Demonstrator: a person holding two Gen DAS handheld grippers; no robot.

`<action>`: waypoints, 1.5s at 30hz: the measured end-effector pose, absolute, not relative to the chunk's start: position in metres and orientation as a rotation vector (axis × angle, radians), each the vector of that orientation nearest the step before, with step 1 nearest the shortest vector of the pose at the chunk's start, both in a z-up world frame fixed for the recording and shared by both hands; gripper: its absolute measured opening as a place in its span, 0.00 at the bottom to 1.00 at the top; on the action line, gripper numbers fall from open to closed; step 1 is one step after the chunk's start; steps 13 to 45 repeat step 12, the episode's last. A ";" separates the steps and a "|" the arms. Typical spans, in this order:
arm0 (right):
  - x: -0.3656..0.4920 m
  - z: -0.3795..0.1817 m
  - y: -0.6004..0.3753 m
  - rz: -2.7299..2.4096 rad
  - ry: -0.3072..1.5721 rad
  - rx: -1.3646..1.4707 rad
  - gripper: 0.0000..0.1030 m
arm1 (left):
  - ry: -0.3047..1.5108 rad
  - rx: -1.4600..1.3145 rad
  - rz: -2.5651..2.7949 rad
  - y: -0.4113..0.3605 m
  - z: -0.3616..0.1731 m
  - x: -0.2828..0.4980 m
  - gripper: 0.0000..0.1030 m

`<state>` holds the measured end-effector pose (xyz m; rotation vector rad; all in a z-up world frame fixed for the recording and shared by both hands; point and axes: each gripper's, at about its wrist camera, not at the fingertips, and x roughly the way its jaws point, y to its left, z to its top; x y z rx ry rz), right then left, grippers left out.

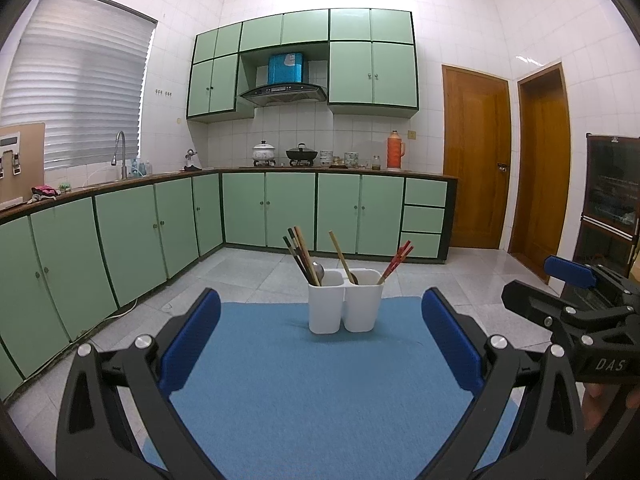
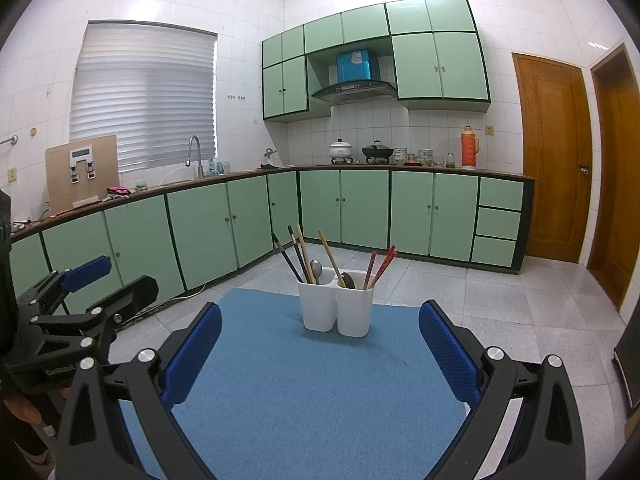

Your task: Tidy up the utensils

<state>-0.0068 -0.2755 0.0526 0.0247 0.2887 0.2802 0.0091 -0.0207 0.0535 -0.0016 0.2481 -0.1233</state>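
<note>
A white two-compartment utensil holder (image 1: 345, 305) (image 2: 335, 309) stands near the far edge of a blue mat (image 1: 304, 384) (image 2: 304, 384). Its left compartment holds dark and wooden chopsticks (image 1: 300, 254) (image 2: 298, 256) and a metal spoon (image 2: 316, 269). Its right compartment holds a wooden-handled spoon (image 1: 341, 258) (image 2: 332, 260) and red chopsticks (image 1: 397, 262) (image 2: 382, 266). My left gripper (image 1: 320, 340) is open and empty, well short of the holder. My right gripper (image 2: 320, 344) is open and empty too. Each gripper shows at the edge of the other's view.
Green kitchen cabinets (image 1: 160, 224) run along the left and back walls. The counter bears a sink tap (image 1: 120, 152), pots (image 1: 264, 152) and a red thermos (image 1: 395, 150). Wooden doors (image 1: 476, 156) stand at the right. A dark cabinet (image 1: 612, 200) is at the far right.
</note>
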 end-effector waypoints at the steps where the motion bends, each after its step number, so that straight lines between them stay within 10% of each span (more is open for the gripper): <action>1: -0.007 0.053 -0.276 0.281 0.289 0.025 0.94 | 0.248 -0.001 -0.123 -0.021 0.053 0.009 0.95; 45: -0.007 0.053 -0.276 0.280 0.290 0.025 0.94 | 0.251 -0.001 -0.120 -0.020 0.052 0.010 0.95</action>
